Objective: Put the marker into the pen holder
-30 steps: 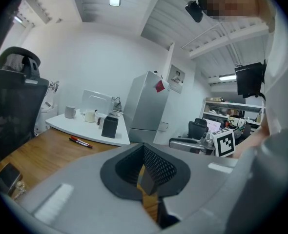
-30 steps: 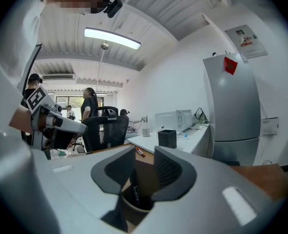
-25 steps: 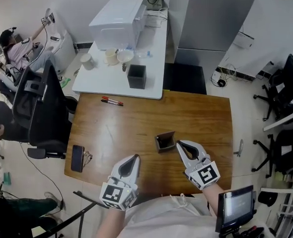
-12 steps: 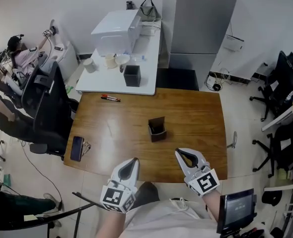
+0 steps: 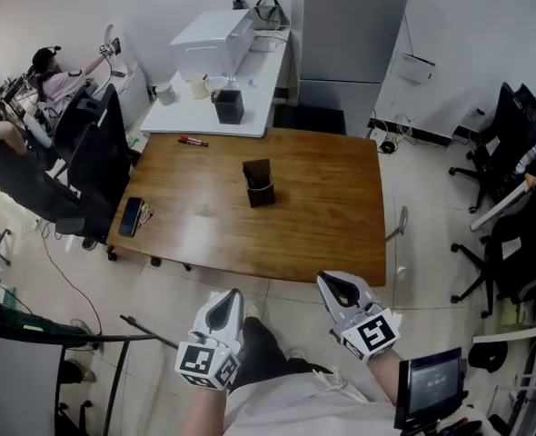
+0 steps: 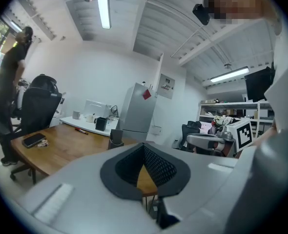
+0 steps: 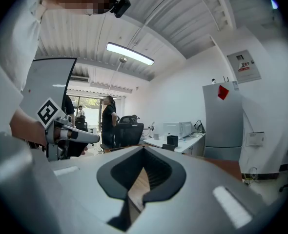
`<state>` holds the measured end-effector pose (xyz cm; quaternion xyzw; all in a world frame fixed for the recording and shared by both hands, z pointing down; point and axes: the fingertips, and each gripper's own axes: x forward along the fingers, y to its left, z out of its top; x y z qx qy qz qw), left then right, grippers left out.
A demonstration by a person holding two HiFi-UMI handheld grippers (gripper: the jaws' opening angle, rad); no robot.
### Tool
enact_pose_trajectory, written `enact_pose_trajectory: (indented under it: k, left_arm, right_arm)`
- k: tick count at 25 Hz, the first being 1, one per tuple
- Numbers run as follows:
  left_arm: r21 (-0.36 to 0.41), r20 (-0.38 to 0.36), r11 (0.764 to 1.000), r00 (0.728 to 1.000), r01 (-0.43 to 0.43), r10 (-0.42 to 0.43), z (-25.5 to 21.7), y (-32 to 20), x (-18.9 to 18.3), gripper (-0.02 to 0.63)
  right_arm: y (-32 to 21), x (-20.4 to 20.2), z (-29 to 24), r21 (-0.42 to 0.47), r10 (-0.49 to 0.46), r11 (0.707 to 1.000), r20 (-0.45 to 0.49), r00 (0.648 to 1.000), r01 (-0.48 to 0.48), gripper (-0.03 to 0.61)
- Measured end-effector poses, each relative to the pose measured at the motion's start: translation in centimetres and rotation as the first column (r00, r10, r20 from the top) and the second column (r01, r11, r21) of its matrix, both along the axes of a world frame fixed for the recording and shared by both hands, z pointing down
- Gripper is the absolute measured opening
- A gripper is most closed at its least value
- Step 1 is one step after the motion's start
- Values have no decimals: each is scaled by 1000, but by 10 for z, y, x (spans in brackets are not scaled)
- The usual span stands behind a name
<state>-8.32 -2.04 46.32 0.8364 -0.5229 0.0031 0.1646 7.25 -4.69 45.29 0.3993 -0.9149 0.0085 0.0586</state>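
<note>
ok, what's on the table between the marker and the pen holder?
Nothing. In the head view the marker and the pen holder have only bare wooden table between them.

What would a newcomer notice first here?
A wooden table fills the middle, with a dark pen holder near its centre and the marker at its far left corner. The left gripper and right gripper hang shut and empty, short of the table.
</note>
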Motion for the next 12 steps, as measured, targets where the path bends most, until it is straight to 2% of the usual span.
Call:
enact_pose_trajectory:
  k: [6,12]
  left_arm:
    - [13,13,1000,1000,-2,2,-6,58,10,11]
    - [22,28,1000,1000,-7,6,-18,74,-10,11]
  right_arm:
    - [44,3,-11,9,-2,1000,-3,1000,2,0]
    - [65,-12,-21,2,12,1000,22,1000,-12,0]
